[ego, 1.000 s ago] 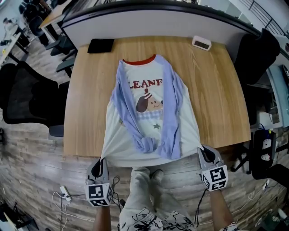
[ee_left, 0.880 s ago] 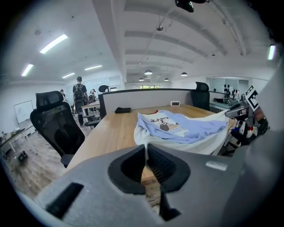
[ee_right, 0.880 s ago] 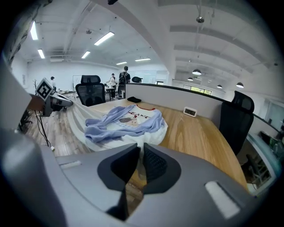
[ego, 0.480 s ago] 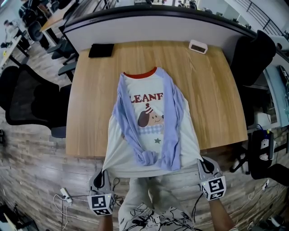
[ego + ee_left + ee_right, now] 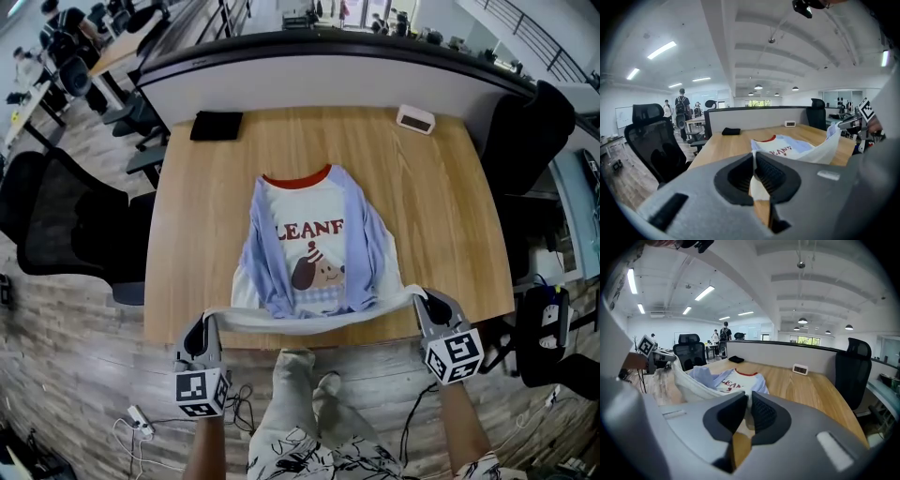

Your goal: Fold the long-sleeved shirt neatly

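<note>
Pinching shirt (image 5: 309,246) hem corners: left tongs (image 5: 207,322) and right tongs (image 5: 421,300) both clamped on cloth above desk (image 5: 445,206) near edge, likely to fold hem collarward.

Both the left tongs (image 5: 208,320) and the right tongs (image 5: 419,299) now sit higher and farther in, level with the near edge of the tabletop (image 5: 441,206) instead of below it. The hem (image 5: 309,322) of the shirt (image 5: 314,230), which draped over that edge, now stretches between them as a raised band above the wood. It covers the lower ends of the blue sleeves (image 5: 270,262), and the shirt's visible front is shorter.
</note>
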A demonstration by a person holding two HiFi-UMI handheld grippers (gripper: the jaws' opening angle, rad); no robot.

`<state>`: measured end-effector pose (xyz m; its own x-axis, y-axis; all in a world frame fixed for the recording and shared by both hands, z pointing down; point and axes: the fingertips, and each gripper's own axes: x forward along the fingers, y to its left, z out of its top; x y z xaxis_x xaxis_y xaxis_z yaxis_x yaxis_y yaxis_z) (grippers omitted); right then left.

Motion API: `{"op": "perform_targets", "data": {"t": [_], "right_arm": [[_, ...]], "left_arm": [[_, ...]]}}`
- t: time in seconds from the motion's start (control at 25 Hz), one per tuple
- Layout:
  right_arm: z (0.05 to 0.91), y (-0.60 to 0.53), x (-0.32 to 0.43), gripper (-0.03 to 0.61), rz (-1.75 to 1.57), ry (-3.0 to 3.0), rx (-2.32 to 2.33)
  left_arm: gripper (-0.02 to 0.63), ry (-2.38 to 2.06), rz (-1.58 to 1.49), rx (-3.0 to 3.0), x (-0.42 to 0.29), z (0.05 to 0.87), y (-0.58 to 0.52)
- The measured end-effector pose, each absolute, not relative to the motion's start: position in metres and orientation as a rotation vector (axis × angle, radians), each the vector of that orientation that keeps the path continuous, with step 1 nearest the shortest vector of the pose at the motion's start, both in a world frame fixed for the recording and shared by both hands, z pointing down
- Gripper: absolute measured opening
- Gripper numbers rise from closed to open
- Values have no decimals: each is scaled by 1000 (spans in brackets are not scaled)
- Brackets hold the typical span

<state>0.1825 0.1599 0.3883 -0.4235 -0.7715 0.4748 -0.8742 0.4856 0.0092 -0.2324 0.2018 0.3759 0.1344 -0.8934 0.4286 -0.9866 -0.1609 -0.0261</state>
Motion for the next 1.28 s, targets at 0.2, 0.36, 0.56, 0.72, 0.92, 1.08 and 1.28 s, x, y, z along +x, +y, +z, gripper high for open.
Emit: {"op": "perform_targets", "data": {"t": [0.2, 0.36, 0.56, 0.72, 0.92, 1.08, 1.28], "right_arm": [[380, 31, 177, 29, 376, -2343, 1370], [404, -80, 174, 30, 543, -2299, 1348], [466, -179, 158, 31, 678, -2166, 1224], [506, -220, 156, 31, 795, -2086, 1178], [548, -240, 153, 32, 886, -2012, 1127], [561, -245, 154, 56, 877, -1949, 1130], [552, -251, 164, 255, 919, -2025, 1159]], "left_arm": [[12, -1822, 448, 2152, -245, 362, 74], [12, -1717, 442, 2069, -257, 387, -35], [14, -1550, 580, 1941, -272, 457, -136], [14, -1426, 571, 1851, -282, 502, -173], [14, -1364, 645, 1816, -286, 538, -196], [40, -1327, 698, 1839, -278, 550, -201], [270, -1383, 555, 1858, -294, 537, -211]]}}
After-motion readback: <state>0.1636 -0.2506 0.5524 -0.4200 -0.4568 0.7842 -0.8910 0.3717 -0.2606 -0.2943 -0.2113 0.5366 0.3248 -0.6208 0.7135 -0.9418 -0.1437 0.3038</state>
